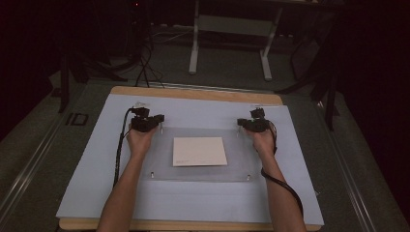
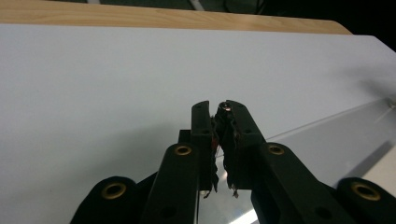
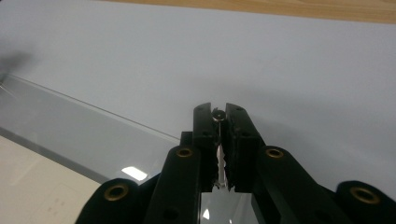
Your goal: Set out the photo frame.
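1. Nearest to the camera in the high view, the person's two forearms come in from the bottom edge and reach forward over the counter (image 1: 193,93), which is of light wood and covered with a pale blue sheet (image 1: 87,179).
2. On the blue sheet lies a clear plate (image 1: 159,164), flat, with small metal screws near its corners; two of them show at its near edge.
3. In the middle of the clear plate lies a cream paper card (image 1: 199,151), flat and a little turned.
4. The left claw (image 1: 159,126) is at the far left corner of the clear plate. In the left gripper view its jaws are pressed almost together, and a small metal screw (image 2: 225,107) sits between the tips, so the left claw (image 2: 218,112) is pinching this screw.
5. The right claw (image 1: 240,126) is at the far right corner of the clear plate. In the right gripper view its jaws are close together too, and the right claw (image 3: 217,114) is pinching a small screw head (image 3: 217,113) between its tips.
6. A black cable (image 1: 119,145) goes from the left claw back along the left forearm.
7. Beyond the counter, the floor is dark, and a white frame (image 1: 231,36) with two legs stands there.
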A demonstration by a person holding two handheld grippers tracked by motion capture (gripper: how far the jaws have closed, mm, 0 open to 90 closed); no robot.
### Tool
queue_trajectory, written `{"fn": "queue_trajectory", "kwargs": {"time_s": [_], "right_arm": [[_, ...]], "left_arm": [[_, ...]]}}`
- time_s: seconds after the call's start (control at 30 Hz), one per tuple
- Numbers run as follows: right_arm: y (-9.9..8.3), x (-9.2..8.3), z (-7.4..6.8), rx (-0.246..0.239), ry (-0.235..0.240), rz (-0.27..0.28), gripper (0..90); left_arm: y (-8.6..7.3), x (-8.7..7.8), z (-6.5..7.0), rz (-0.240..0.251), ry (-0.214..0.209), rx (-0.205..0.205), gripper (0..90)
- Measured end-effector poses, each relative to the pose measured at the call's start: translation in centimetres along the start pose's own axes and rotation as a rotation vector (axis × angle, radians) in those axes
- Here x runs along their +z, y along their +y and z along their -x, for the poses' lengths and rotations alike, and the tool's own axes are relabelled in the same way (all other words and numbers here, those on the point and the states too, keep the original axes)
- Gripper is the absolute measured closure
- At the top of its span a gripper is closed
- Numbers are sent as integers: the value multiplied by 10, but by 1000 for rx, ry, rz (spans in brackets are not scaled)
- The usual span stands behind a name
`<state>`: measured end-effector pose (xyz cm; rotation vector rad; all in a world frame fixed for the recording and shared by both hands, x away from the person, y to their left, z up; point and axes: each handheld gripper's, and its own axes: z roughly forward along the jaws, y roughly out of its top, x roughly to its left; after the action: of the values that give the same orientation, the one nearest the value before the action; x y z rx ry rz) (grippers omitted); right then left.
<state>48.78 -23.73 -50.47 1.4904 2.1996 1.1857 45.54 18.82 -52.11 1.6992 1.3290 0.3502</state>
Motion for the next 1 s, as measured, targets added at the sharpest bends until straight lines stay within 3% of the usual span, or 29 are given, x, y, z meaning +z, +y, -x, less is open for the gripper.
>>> {"fn": "queue_trajectory", "kwargs": {"time_s": [0.47, 0.57, 0.83, 1.0], "right_arm": [[12, 7, 4, 40, 1, -41, 851], [12, 8, 5, 43, 0, -42, 851], [12, 7, 2, 11, -17, -39, 843], [11, 2, -1, -20, -14, -31, 758]], "left_arm": [[8, 12, -2, -27, 21, -97, 835], [10, 13, -1, -40, 30, -97, 836], [11, 14, -1, -47, 37, -115, 833], [10, 15, -2, -43, 29, -130, 830]]}}
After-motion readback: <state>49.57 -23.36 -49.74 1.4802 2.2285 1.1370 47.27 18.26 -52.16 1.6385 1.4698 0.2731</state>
